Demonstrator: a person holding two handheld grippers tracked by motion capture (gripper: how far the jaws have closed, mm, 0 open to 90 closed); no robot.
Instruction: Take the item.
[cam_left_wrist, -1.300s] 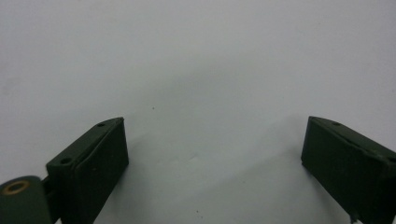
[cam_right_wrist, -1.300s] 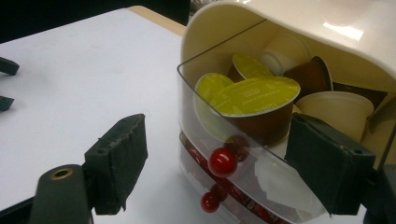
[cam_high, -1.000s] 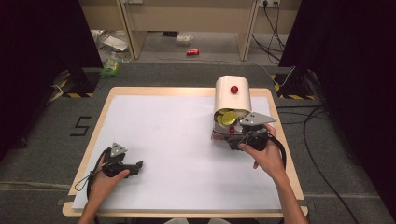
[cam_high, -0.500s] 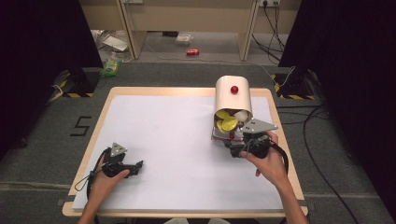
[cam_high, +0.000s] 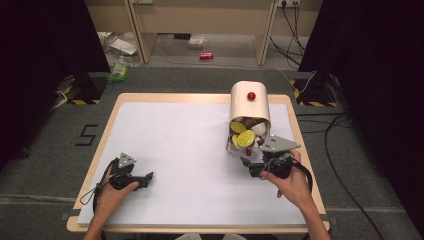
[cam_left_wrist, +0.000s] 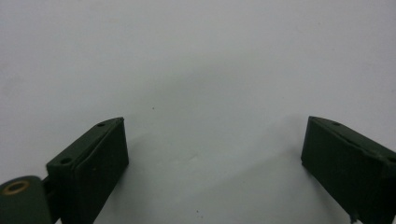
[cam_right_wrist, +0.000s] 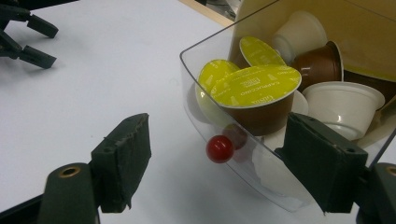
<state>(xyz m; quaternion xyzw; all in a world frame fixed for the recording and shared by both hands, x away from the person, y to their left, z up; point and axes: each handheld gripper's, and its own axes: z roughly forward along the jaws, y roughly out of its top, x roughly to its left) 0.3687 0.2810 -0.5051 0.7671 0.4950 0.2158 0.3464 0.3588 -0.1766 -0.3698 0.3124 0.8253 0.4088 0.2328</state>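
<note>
Your right gripper (cam_right_wrist: 219, 172), jaws spread, faces the red knob (cam_right_wrist: 220, 149) of the clear drawer (cam_right_wrist: 261, 172), far-right of table (cam_high: 150, 100). Inside: yellow-lidded brown capsules (cam_right_wrist: 254, 84), white capsules (cam_right_wrist: 343, 105). Left gripper (cam_left_wrist: 215, 154) spread, empty.

Cream dispenser (cam_high: 248, 107) with a red knob (cam_high: 251, 96) on top; clear plastic drawer (cam_right_wrist: 243, 154), second red knob (cam_right_wrist: 220, 149) on its front. Capsules (cam_right_wrist: 256, 93): yellow-green foil lids with white print on brown cups, plus plain white cups. White table sheet (cam_high: 175, 150), light wood edge. Black jaws on the right gripper (cam_right_wrist: 224, 168) and left gripper (cam_left_wrist: 212, 163).
</note>
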